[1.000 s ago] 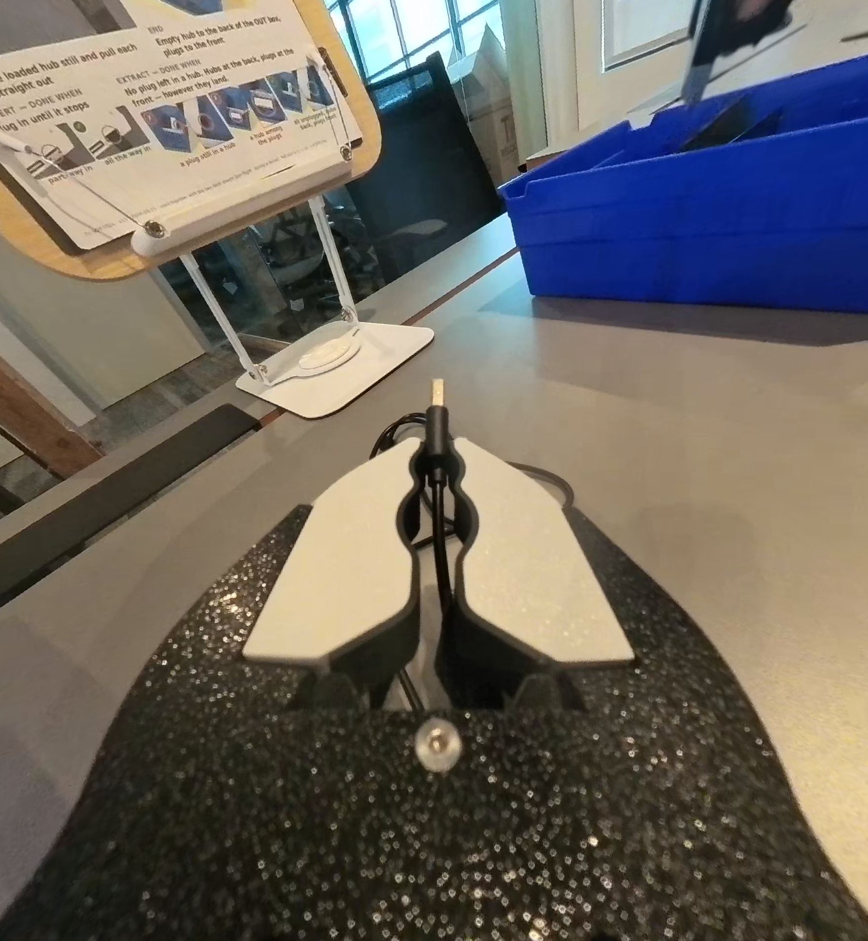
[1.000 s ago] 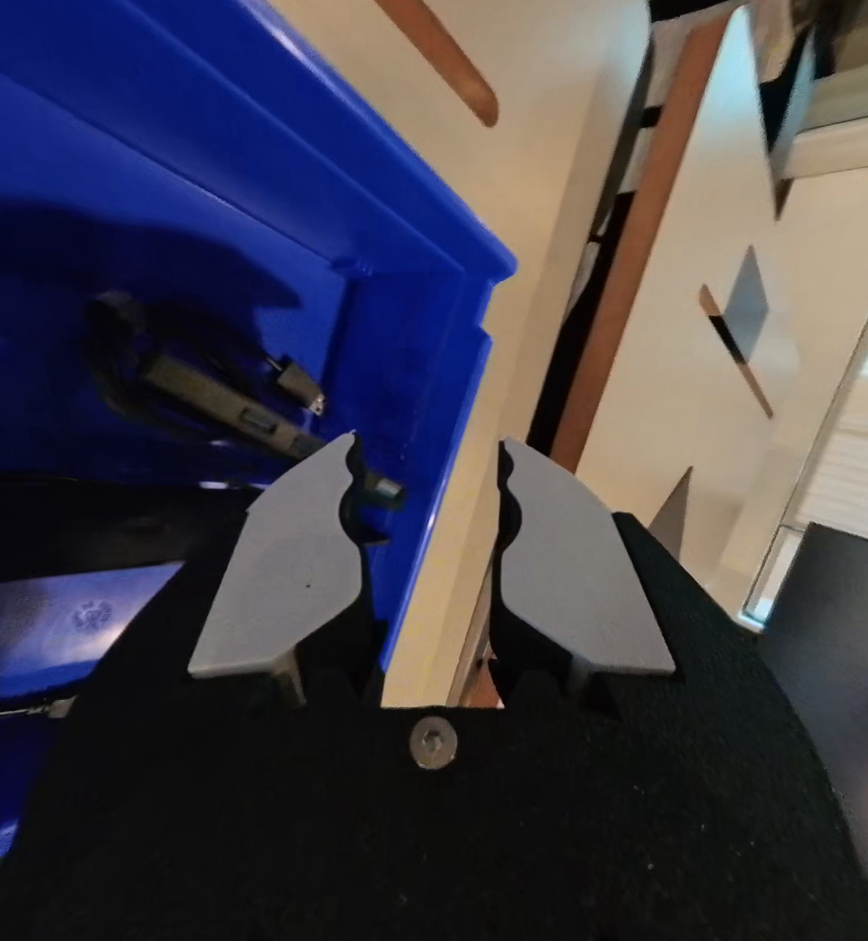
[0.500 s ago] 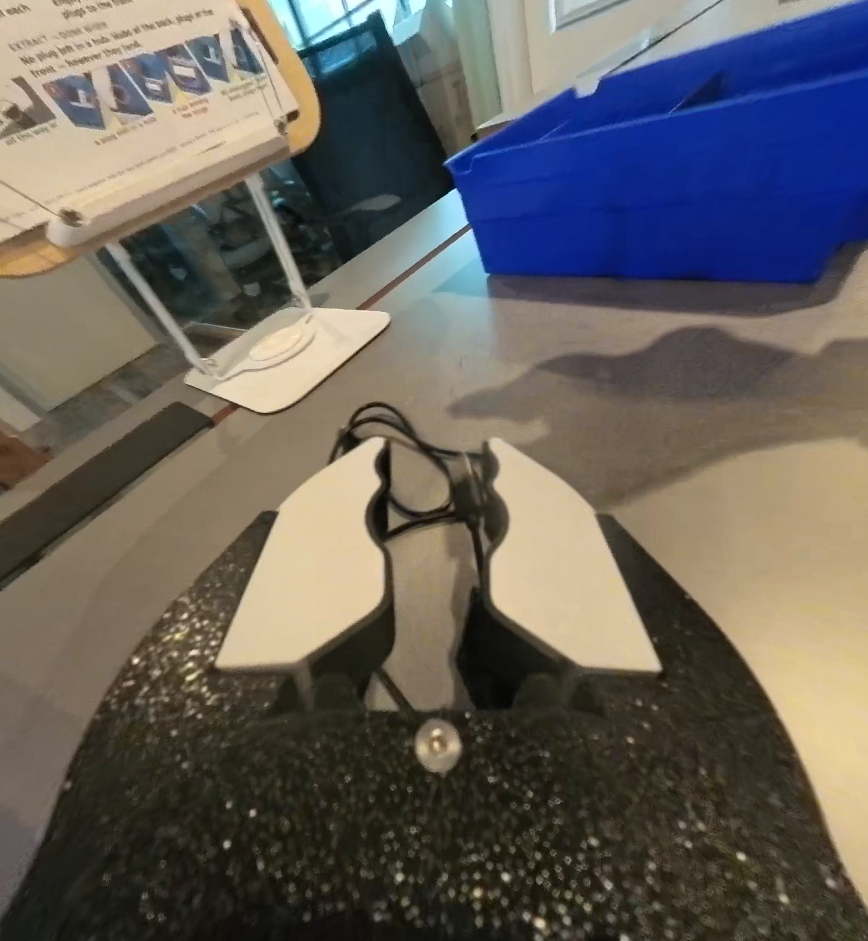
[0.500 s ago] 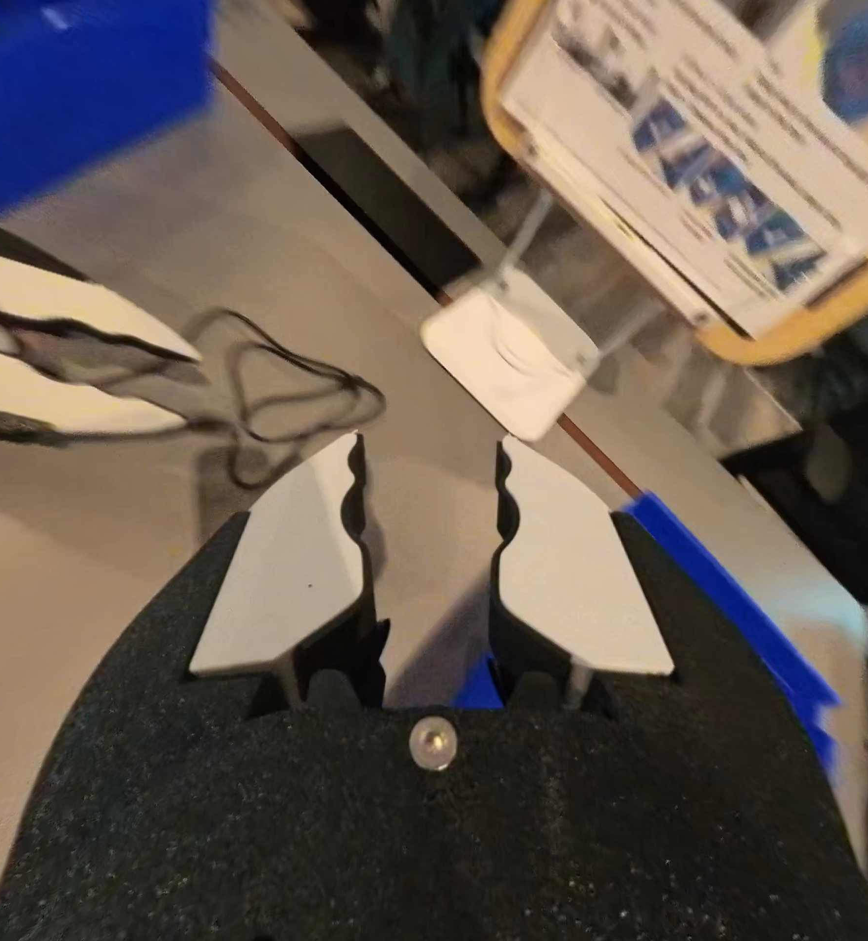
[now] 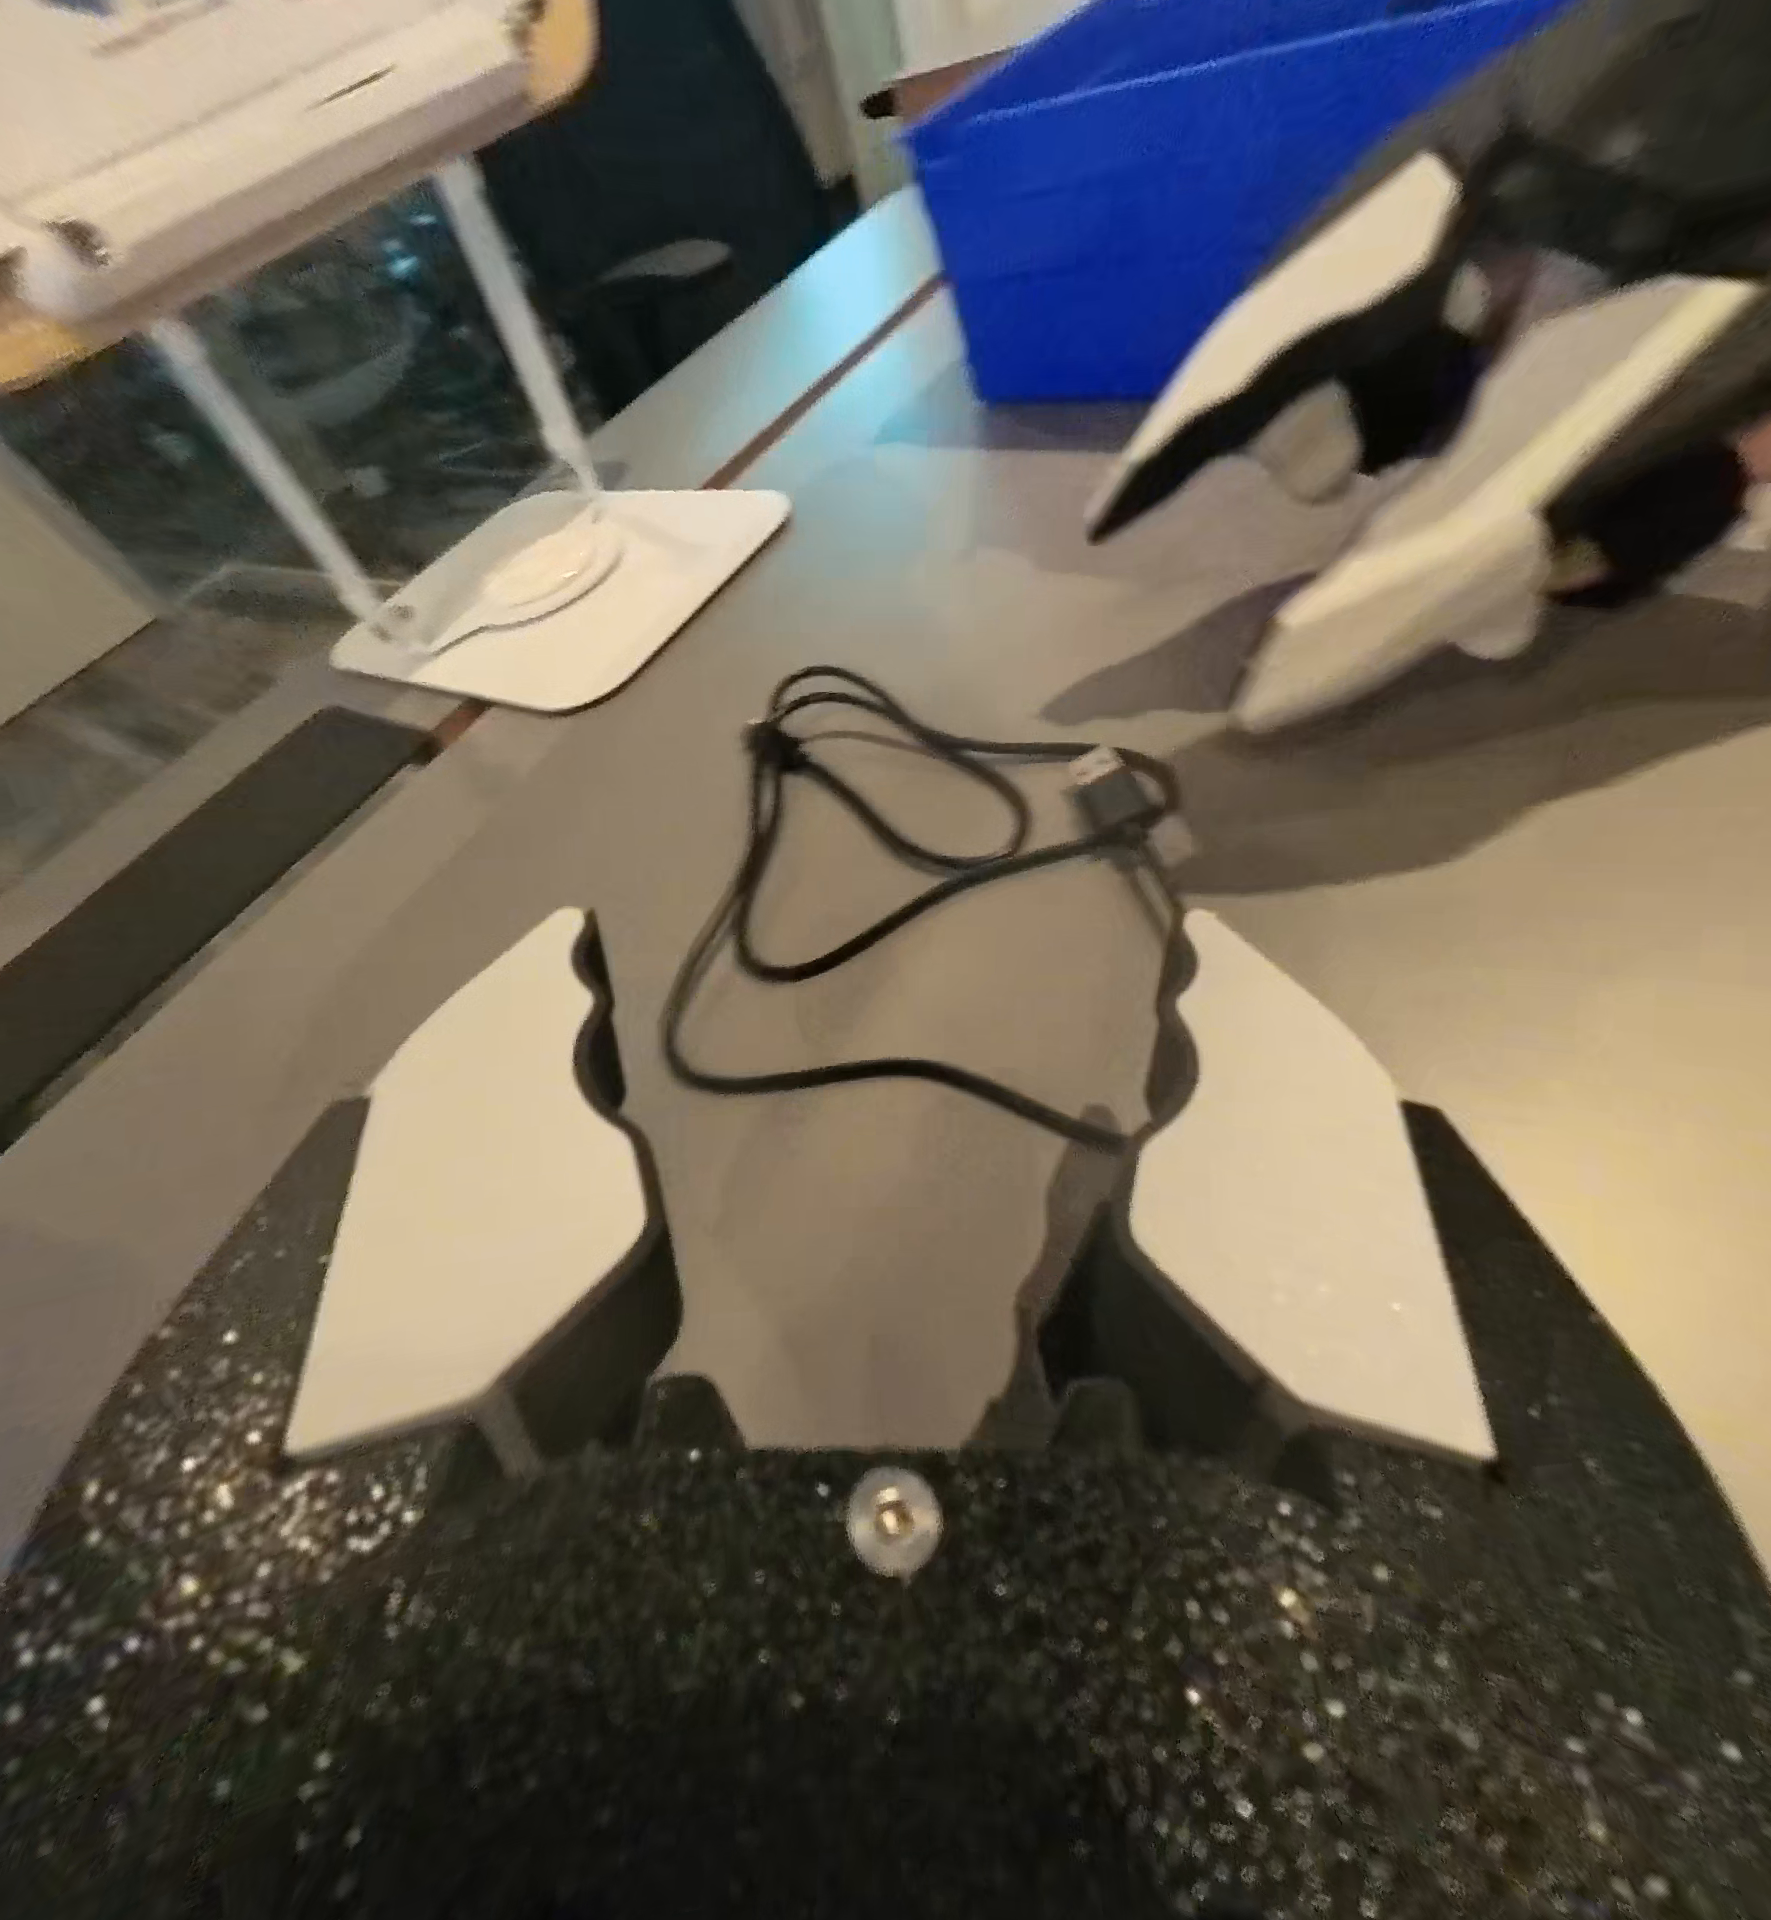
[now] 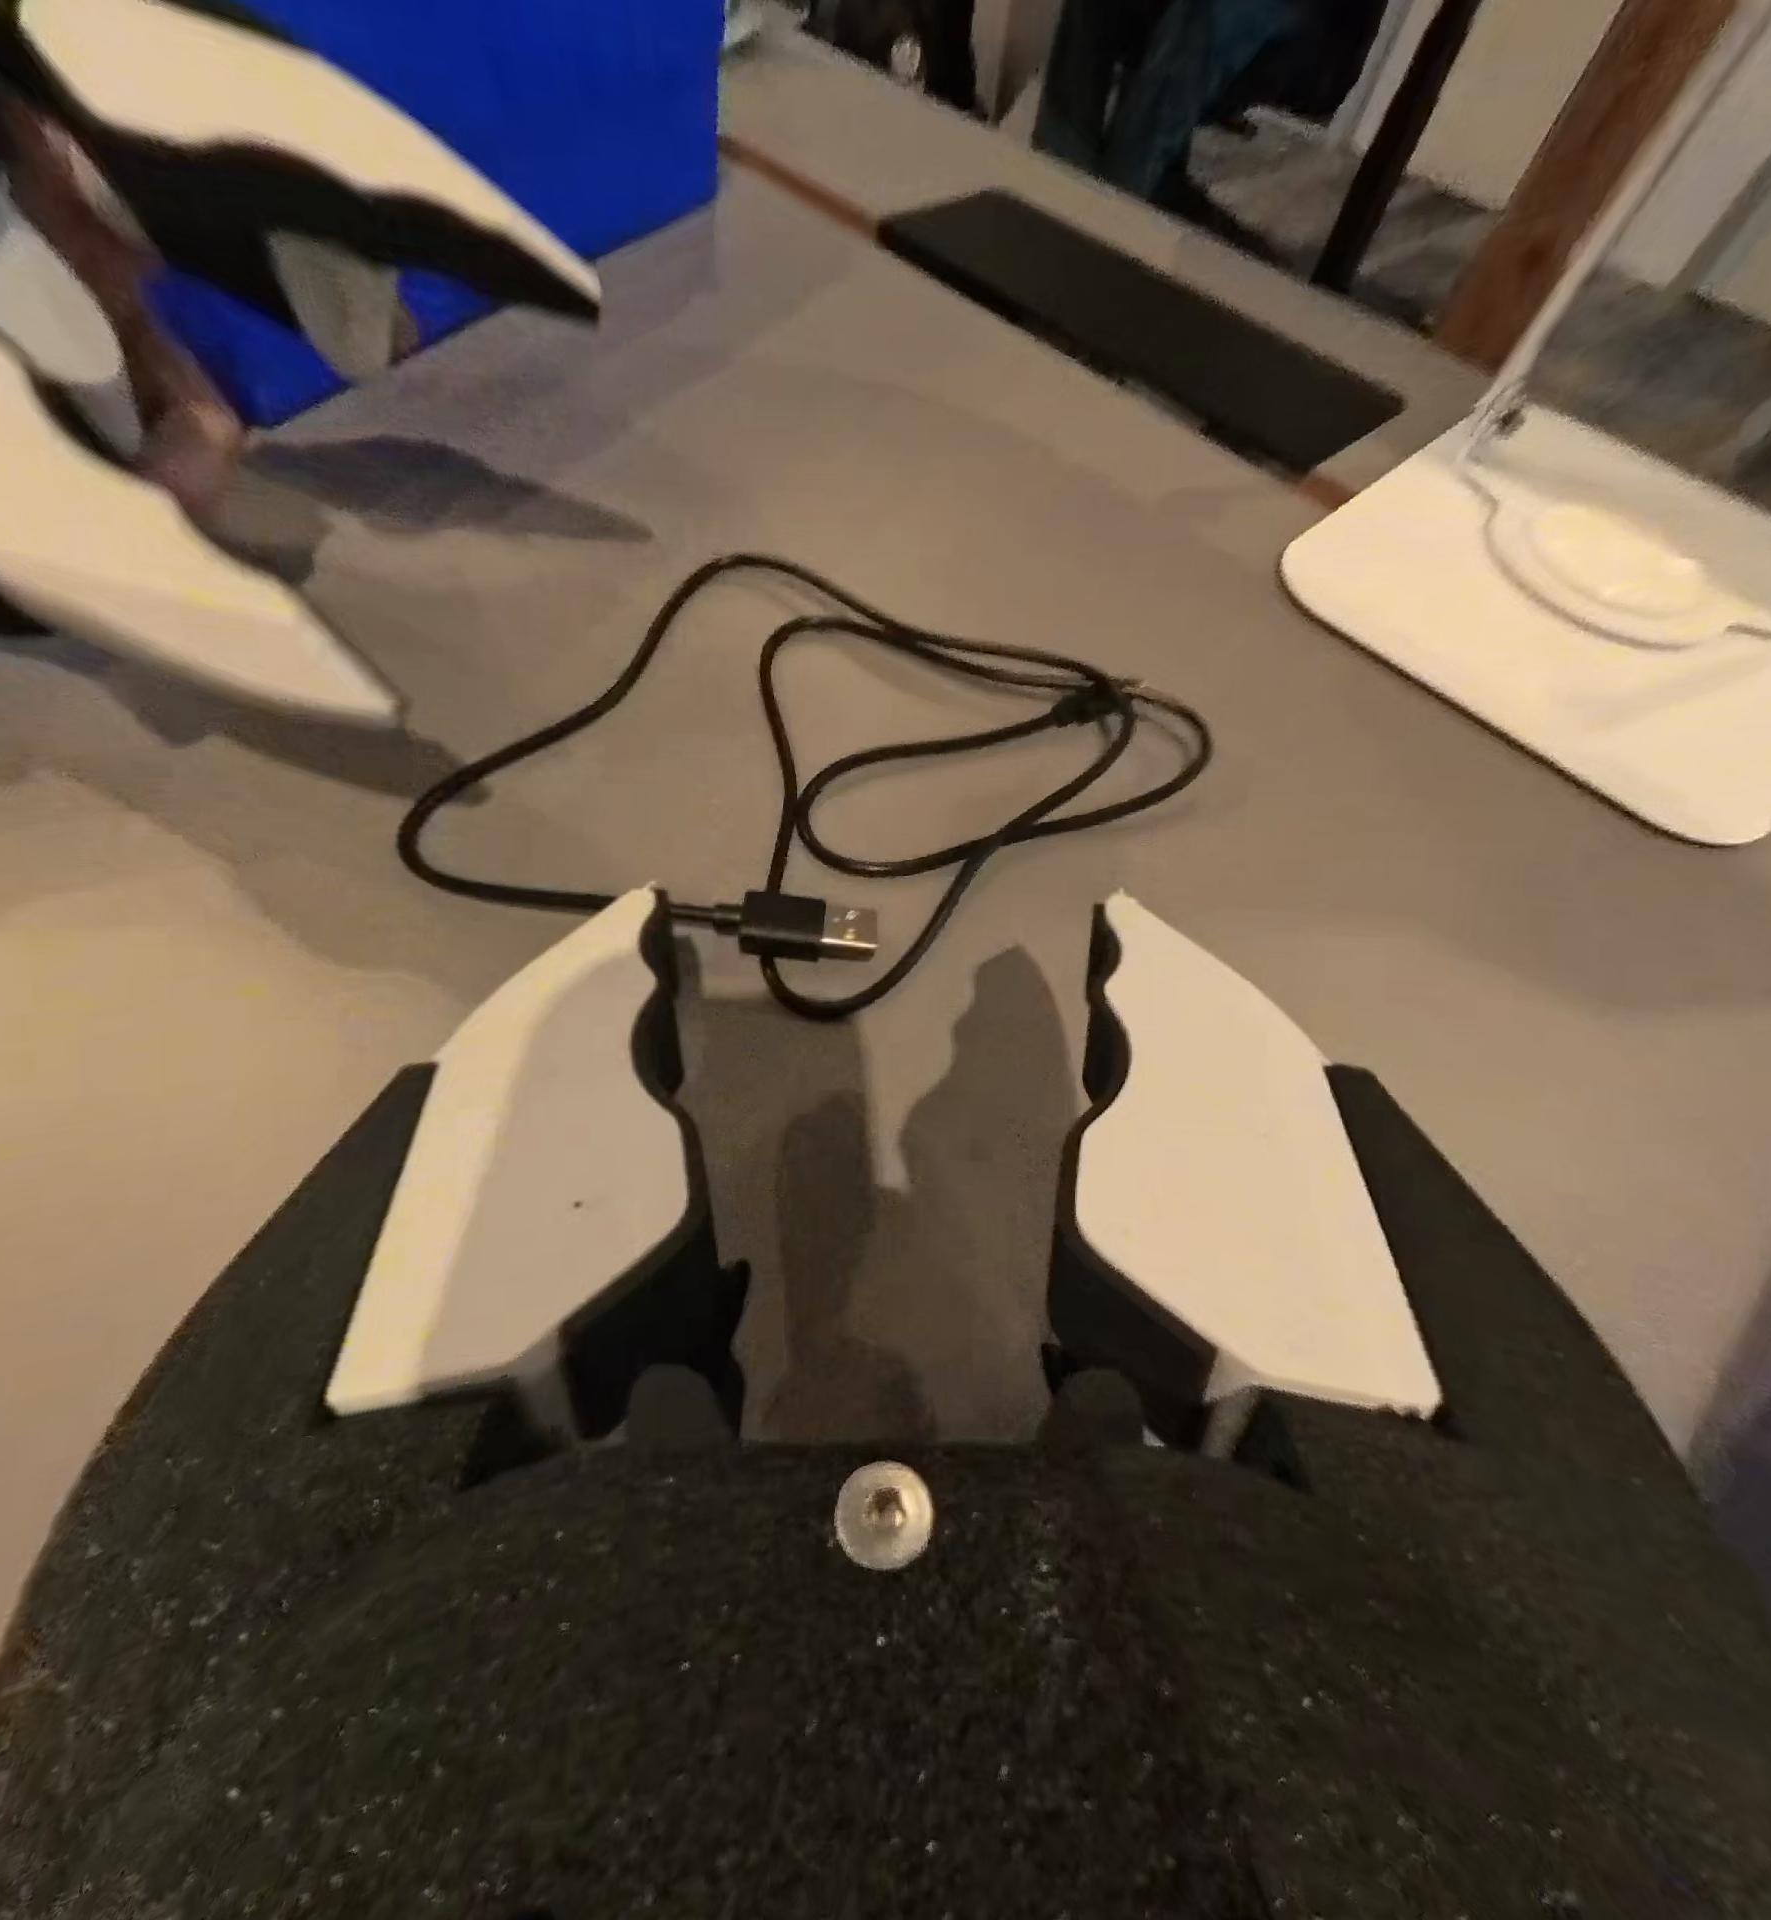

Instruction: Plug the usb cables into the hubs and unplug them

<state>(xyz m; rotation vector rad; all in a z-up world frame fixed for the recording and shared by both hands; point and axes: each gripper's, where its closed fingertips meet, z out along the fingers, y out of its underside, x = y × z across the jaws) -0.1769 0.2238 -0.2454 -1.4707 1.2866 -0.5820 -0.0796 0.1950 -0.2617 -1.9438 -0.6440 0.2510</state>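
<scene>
A black USB cable [image 5: 860,883] lies loose in loops on the grey table [image 5: 1483,1039]. Its plug [image 5: 1104,787] points away to the right in the left wrist view. In the right wrist view the cable [image 6: 912,748] lies just ahead, its plug [image 6: 808,922] close to my right gripper's left fingertip. My left gripper [image 5: 886,925] is open and empty above the near end of the cable. My right gripper [image 6: 876,904] is open and empty; it also shows at the right of the left wrist view [image 5: 1182,613]. The left gripper shows at the upper left of the right wrist view [image 6: 486,499]. No hub is in view.
A blue bin [image 5: 1120,208] stands at the back right of the table. A white stand base [image 5: 590,592] carries an instruction board [image 5: 185,135] at the back left. A black strip [image 5: 133,883] runs along the table's far edge. The stand base also shows in the right wrist view [image 6: 1587,665].
My left gripper opened and let the cable drop onto the table, then drew back. My right gripper left the blue bin and swung over the table towards the cable.
</scene>
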